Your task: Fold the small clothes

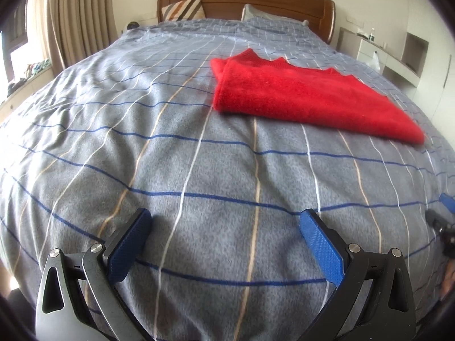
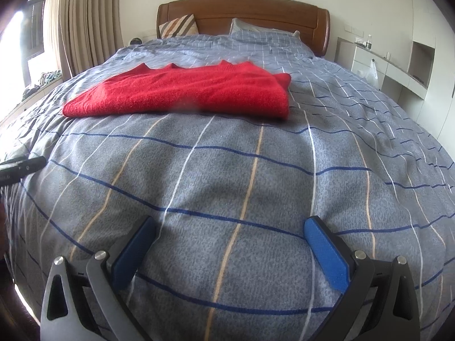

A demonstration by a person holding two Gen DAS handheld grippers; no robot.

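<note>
A red knitted garment (image 1: 301,96) lies folded in a flat rectangle on the grey checked bedspread (image 1: 142,147). In the right wrist view the garment (image 2: 184,92) lies ahead and to the left. My left gripper (image 1: 226,221) is open and empty, low over the bedspread, well short of the garment. My right gripper (image 2: 230,227) is open and empty too, near the bed's front. The right gripper shows at the right edge of the left wrist view (image 1: 446,216); the left gripper shows at the left edge of the right wrist view (image 2: 20,167).
A wooden headboard (image 1: 244,0) with a striped cushion (image 1: 184,10) and a pillow (image 1: 258,14) stands at the far end. Curtains (image 1: 82,14) and a window hang on the left. White shelving (image 1: 398,56) runs along the right wall.
</note>
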